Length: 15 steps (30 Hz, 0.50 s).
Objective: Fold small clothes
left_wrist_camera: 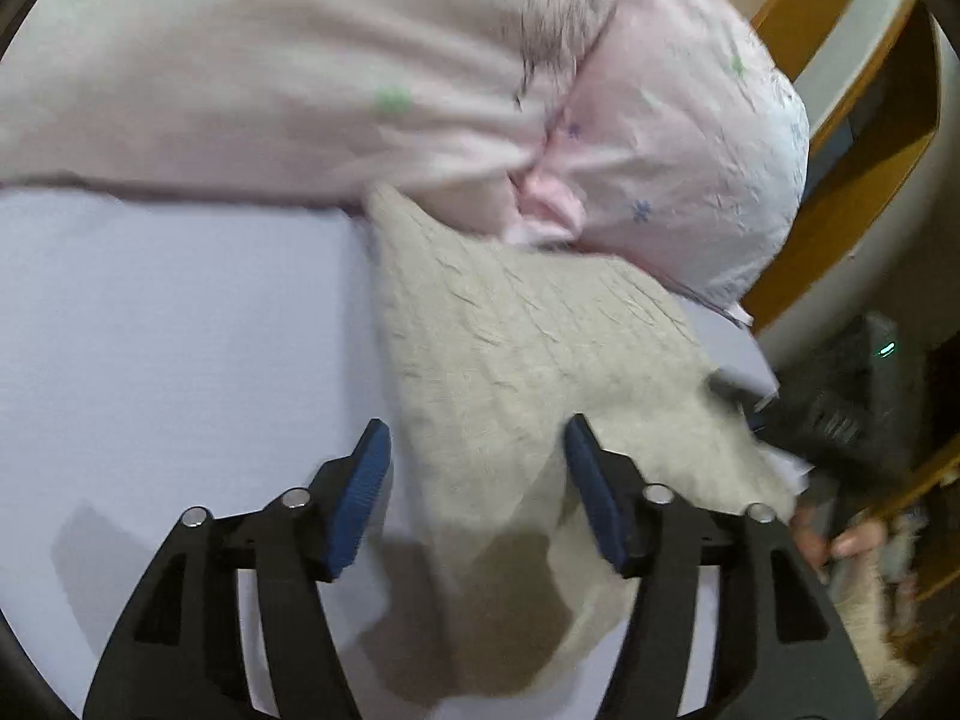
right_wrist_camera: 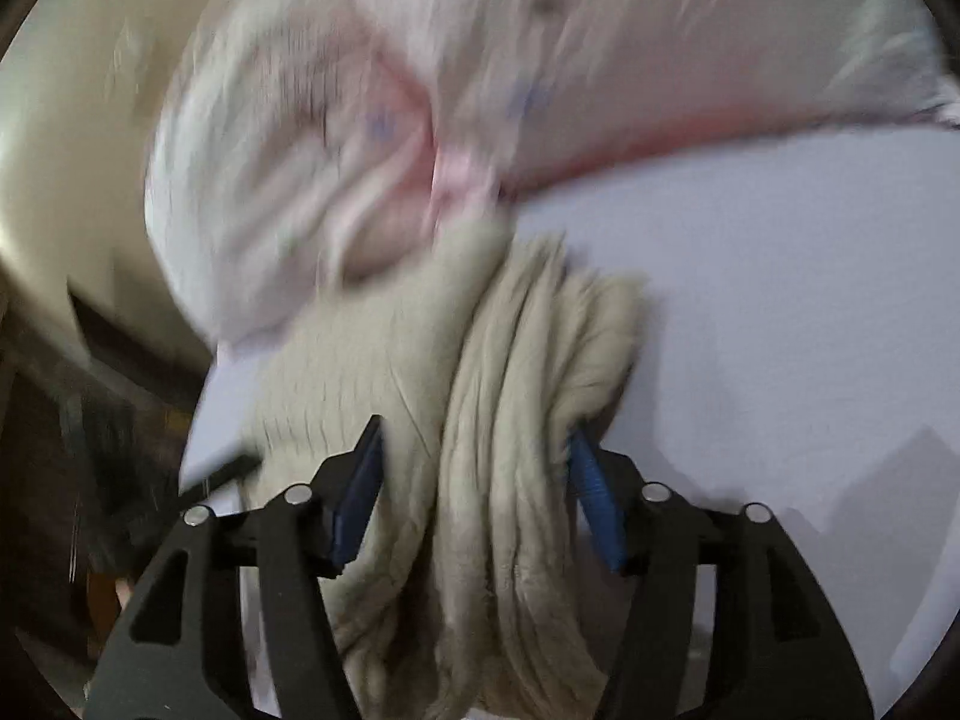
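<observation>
The right gripper (right_wrist_camera: 474, 492) has its jaws spread, with a bunched beige knit garment (right_wrist_camera: 516, 420) hanging between them; whether they pinch it I cannot tell. The left gripper (left_wrist_camera: 477, 492) is wide and empty, the garment's flat part (left_wrist_camera: 510, 360) running from between its jaws toward 12 o'clock. A pink floral pillow (left_wrist_camera: 660, 138) lies beyond on the white bed sheet (left_wrist_camera: 180, 330).

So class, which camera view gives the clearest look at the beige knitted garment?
The left wrist view: the beige knitted garment lies spread out and fairly sharp on the white surface. The right wrist view shows it bunched, blurred and close between the open right tool.
</observation>
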### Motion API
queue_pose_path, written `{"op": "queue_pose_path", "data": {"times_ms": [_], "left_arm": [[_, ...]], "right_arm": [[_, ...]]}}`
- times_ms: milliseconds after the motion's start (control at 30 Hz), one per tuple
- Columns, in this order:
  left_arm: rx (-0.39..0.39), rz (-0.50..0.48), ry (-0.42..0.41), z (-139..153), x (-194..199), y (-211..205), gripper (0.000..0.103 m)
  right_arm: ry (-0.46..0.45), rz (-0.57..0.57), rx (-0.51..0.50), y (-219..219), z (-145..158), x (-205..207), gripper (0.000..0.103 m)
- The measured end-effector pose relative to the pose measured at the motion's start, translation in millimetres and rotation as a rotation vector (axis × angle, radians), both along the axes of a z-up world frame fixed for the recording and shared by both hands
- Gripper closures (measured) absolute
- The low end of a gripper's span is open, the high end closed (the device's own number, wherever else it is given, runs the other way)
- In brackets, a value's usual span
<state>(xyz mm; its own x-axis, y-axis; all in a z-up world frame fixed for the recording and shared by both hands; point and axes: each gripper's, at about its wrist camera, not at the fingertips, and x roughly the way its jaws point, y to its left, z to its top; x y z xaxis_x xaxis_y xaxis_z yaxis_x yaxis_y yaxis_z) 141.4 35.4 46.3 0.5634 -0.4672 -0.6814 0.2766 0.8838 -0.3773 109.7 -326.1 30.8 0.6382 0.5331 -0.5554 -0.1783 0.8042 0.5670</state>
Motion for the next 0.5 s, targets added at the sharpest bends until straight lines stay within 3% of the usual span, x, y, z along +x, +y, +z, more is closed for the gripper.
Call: {"op": "queue_pose_path", "data": {"times_ms": [33,100,200,233,333,400,500], "left_arm": [[0.048,0.028,-0.044,6.8,-9.6,1.7,0.027],[0.095,0.059,-0.098,14.6,-21.3,-2.8,0.02],[0.137,0.097,-0.149,23.9,-47.3,5.8,0.009],[0.152,0.107,-0.154,22.9,-51.1,5.8,0.006],[0.266,0.149,-0.164,24.3,-63.9,-13.1,0.001],[0.351,0.171,-0.167,22.8,-74.1,-21.8,0.001],[0.371,0.159,-0.128,14.9,-84.1,-23.8,0.001]], "right_arm": [[-0.061,-0.049,0.012,-6.9,10.4,-6.7,0.044],[-0.094,-0.026,0.026,-3.2,23.0,-6.1,0.051],[-0.016,0.044,-0.05,23.8,19.4,10.9,0.057],[0.022,0.052,-0.087,32.7,13.1,19.4,0.075],[0.055,0.022,-0.07,28.0,-3.2,20.8,0.087],[0.107,-0.071,0.025,1.7,-9.7,20.0,0.09],[0.116,-0.107,0.011,-8.8,-8.8,17.9,0.087]]}}
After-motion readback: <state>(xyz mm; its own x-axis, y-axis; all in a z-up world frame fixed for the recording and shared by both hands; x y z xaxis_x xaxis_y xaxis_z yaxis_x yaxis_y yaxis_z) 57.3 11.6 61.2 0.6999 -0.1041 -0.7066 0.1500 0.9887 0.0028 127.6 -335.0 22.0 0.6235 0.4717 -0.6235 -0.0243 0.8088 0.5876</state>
